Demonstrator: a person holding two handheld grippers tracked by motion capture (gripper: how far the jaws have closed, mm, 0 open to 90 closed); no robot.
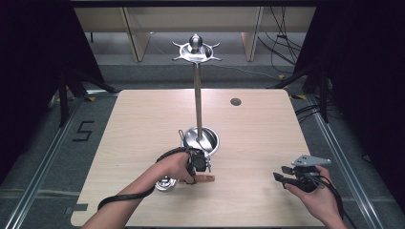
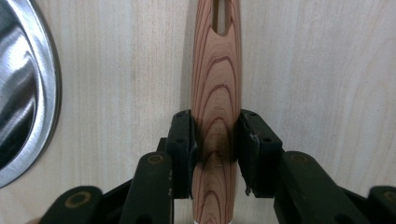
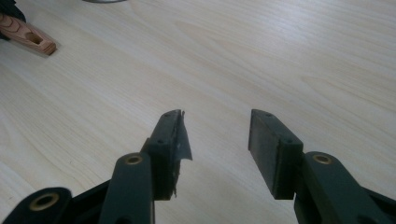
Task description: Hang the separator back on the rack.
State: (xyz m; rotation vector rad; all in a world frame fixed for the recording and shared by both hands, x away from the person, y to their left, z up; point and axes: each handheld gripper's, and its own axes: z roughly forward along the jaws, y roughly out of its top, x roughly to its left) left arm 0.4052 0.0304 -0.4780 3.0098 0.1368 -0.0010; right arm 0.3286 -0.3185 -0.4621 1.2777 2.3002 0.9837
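The left claw (image 2: 215, 140) straddles the wooden handle (image 2: 216, 93) lying flat on the desk (image 2: 327, 70) — both pads touch its sides, clamped for a lift. The right claw (image 3: 215, 140) waits apart, holding nothing, off to the side.

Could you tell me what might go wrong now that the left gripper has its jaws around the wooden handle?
1. The left gripper grips the wooden handle along its narrow rounded sides; it might twist or slip when lifted.
2. The steel base of the utensil stand lies close beside; a swinging handle could knock it.
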